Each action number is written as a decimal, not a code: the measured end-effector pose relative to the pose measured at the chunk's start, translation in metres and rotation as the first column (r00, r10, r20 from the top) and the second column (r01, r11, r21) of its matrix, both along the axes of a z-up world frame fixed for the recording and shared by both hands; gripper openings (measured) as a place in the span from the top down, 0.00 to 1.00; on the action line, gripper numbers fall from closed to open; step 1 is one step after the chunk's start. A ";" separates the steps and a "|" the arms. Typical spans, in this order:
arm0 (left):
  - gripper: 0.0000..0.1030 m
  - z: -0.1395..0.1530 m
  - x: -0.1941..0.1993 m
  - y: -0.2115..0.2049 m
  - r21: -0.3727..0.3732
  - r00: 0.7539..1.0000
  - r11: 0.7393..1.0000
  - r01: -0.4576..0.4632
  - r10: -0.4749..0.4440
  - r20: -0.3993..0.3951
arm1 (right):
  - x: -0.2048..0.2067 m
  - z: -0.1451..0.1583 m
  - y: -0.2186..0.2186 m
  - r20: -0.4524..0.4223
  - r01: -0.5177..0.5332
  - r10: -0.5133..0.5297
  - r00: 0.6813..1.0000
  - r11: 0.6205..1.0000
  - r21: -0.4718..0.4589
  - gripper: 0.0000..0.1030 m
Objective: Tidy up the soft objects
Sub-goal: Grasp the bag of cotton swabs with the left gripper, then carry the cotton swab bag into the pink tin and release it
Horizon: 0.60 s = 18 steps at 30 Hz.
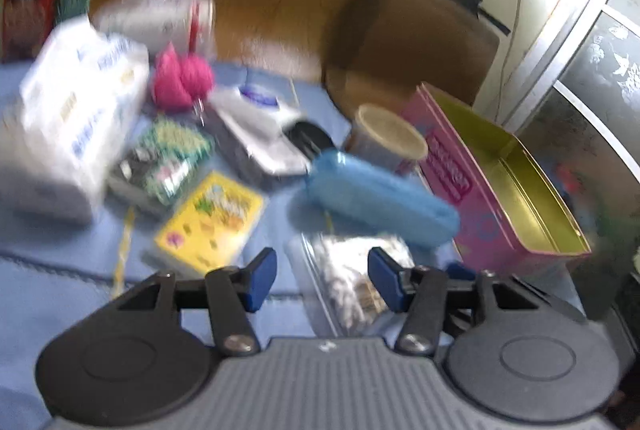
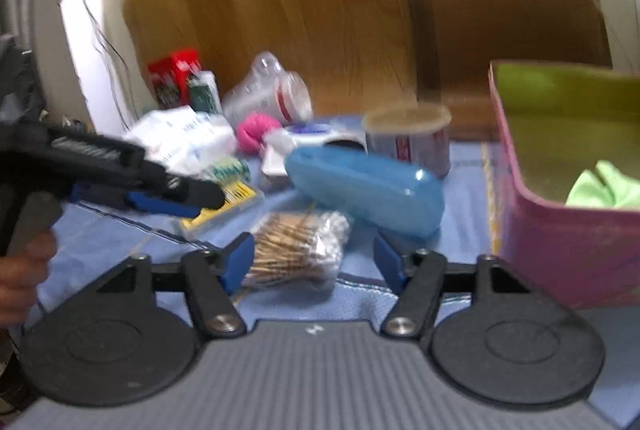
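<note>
Both views are blurred. The left gripper [image 1: 322, 278] is spread wide with nothing between its blue fingers [image 1: 262, 278], positioned above the blue cloth [image 1: 60, 310] that covers the work surface. Just ahead of it lies a clear bag of cotton swabs [image 1: 352, 290], and beyond the bag a blue case [image 1: 376, 198] rests on its side, touching the near wall of the pink tin box [image 1: 480, 198]. The right gripper [image 2: 316, 264] is likewise spread and holds nothing; the bag of cotton swabs [image 2: 298, 250] lies between and just ahead of its fingers, close to the left finger, though contact cannot be determined. In the right wrist view the left gripper [image 2: 188, 204] appears at the left edge, held by a hand [image 2: 20, 286]. The pink tin box [image 2: 568, 230] stands open at the right, with a green cloth [image 2: 600, 190] inside it near the front wall. A pink soft ball [image 2: 254, 130] sits further back, between a white tissue pack [image 2: 180, 138] and a white container with a blue label [image 2: 316, 138]. A round tin [image 2: 408, 138] stands upright behind the blue case [image 2: 360, 186]. A yellow box [image 1: 210, 222] lies flat left of centre.
</note>
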<state>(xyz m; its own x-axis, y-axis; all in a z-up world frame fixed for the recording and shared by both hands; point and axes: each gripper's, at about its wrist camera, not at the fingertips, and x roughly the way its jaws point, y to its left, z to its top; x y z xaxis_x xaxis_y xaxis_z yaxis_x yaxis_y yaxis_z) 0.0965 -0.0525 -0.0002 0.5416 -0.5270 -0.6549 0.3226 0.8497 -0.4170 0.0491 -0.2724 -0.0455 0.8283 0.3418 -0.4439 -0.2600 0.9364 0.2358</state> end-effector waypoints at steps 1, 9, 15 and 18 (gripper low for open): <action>0.50 -0.003 0.001 -0.003 -0.007 1.000 1.000 0.016 -0.016 -0.011 | 0.001 -0.001 0.002 -0.018 -0.002 0.003 1.000 1.000 0.008 0.32; 0.54 -0.021 0.004 -0.019 -0.045 0.997 0.997 0.061 -0.063 -0.049 | -0.002 -0.014 0.017 -0.059 -0.062 0.065 0.996 0.997 0.054 0.58; 0.55 0.015 -0.003 -0.047 -0.076 0.991 0.989 0.130 -0.128 0.032 | -0.034 0.009 0.008 0.099 0.033 -0.033 0.995 0.999 -0.007 0.58; 0.54 0.037 0.005 -0.090 -0.059 0.977 0.978 0.198 -0.192 0.093 | -0.039 0.022 -0.019 0.168 0.121 -0.116 0.979 0.993 -0.019 0.58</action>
<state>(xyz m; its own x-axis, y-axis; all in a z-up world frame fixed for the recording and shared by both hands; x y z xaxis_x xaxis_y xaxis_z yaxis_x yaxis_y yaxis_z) 0.1013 -0.1425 0.0368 0.4772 -0.6695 -0.5692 0.5163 0.7377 -0.4349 0.0102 -0.2911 -0.0237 0.9253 0.2260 -0.3045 -0.1804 0.9686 0.1709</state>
